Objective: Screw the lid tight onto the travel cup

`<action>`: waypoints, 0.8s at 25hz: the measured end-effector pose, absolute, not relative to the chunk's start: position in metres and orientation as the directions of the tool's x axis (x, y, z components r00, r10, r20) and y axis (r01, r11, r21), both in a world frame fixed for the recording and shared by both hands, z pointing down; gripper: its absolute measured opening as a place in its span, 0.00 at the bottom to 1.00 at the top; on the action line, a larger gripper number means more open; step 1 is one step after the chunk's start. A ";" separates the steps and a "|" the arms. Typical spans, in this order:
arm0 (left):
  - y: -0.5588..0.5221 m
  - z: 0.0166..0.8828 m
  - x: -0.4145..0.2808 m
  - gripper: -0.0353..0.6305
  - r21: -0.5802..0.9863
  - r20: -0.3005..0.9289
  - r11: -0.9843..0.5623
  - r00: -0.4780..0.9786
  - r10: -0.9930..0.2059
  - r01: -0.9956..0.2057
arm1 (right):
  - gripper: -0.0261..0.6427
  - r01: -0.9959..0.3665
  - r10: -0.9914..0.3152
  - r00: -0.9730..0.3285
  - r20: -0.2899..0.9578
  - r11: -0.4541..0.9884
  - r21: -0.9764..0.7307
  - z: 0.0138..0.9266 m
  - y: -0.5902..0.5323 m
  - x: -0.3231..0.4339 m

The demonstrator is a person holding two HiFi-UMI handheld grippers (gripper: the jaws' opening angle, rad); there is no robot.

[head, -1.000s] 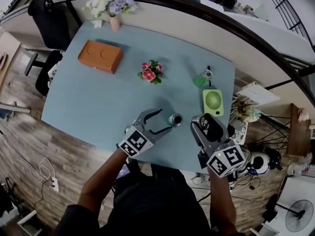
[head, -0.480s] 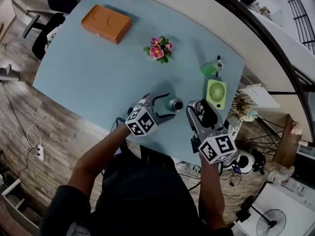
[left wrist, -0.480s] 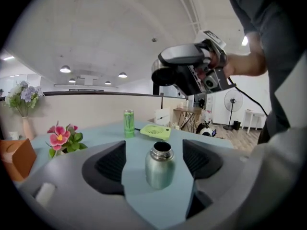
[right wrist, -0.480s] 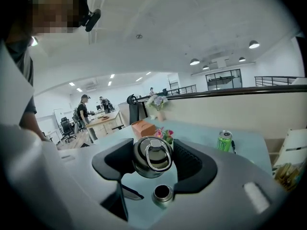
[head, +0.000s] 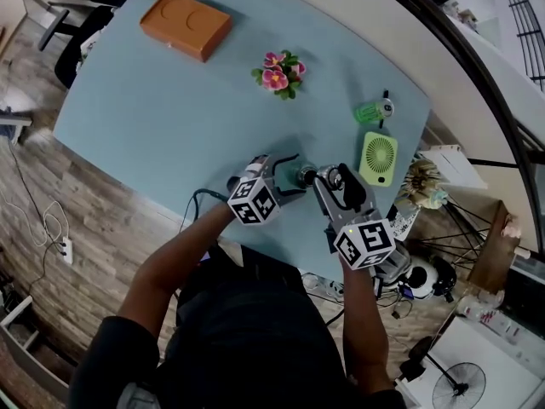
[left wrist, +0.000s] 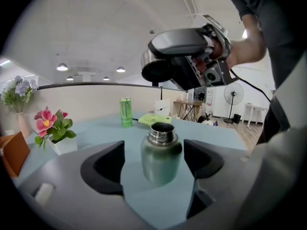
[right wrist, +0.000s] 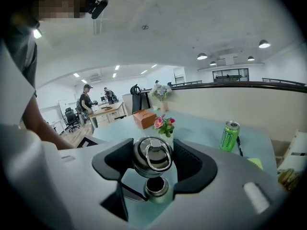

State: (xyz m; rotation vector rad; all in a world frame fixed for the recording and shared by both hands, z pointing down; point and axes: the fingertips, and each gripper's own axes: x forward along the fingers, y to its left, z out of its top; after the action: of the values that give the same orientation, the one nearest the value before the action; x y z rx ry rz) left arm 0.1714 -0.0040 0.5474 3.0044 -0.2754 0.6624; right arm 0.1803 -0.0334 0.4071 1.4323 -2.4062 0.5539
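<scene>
The green steel travel cup (left wrist: pixel 160 152) stands upright and lidless on the blue table (head: pixel 170 118). My left gripper (left wrist: pixel 156 161) has just been opening; its jaws flank the cup with a gap on each side. In the head view the cup (head: pixel 303 175) sits between my left gripper (head: pixel 288 175) and my right gripper (head: pixel 332 180). My right gripper (right wrist: pixel 152 159) is shut on the round steel lid (right wrist: pixel 152 156), ring handle facing the camera. The lid hangs just above the cup's open mouth (right wrist: pixel 156 187), apart from it. From the left gripper view the lid (left wrist: pixel 158 67) shows above the cup.
An orange box (head: pixel 186 25) lies at the far left. A small flower pot (head: pixel 277 69) stands mid-table. A green can (head: pixel 372 111) with a pen beside it and a flat green fan (head: pixel 377 158) sit at the right, close to the table's edge.
Both grippers have dropped toward the table. The left jaws widened and now stand round the cup. The right gripper brought the lid in over the cup.
</scene>
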 end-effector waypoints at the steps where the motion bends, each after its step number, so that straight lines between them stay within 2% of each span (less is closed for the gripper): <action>1: -0.004 0.550 0.173 0.67 0.015 0.425 -0.983 0.890 -0.162 -0.185 | 0.43 -0.881 -0.770 -0.470 0.432 0.442 -0.170 0.411 -0.033 0.179; 20: 0.000 0.570 0.188 0.68 0.070 0.397 -0.978 0.905 -0.151 -0.194 | 0.43 -0.816 -0.701 -0.495 0.514 0.577 0.001 0.474 -0.023 0.165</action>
State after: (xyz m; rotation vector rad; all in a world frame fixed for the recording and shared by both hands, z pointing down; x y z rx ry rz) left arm 0.1882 -0.0002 0.5704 2.9604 -0.2691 0.6047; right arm 0.1650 -0.0233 0.4742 1.2149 -2.3462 0.3347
